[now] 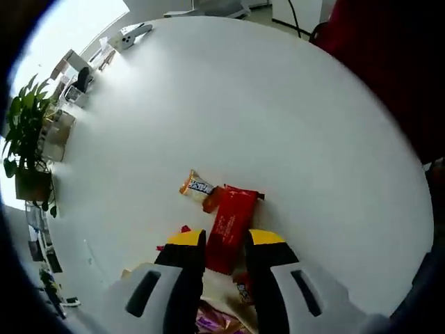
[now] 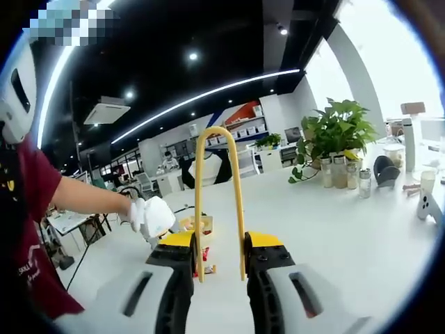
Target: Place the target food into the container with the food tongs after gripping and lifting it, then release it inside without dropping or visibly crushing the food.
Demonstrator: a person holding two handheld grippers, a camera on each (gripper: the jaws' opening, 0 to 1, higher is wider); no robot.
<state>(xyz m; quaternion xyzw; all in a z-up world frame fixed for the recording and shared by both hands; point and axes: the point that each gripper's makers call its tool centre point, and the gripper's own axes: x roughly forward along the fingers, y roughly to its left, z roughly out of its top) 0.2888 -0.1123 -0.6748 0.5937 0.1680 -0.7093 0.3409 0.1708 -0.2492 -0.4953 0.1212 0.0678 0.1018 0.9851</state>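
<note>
**Bright open office around a white table**

A broad round white tabletop spreads ahead of the jaws in the left gripper view. A leafy green potted plant stands at its far left edge. In the right gripper view, a black ceiling overhead carries a long white light strip and small round spotlights. Right of the jaws stands another green potted plant, against a bright window.
</note>
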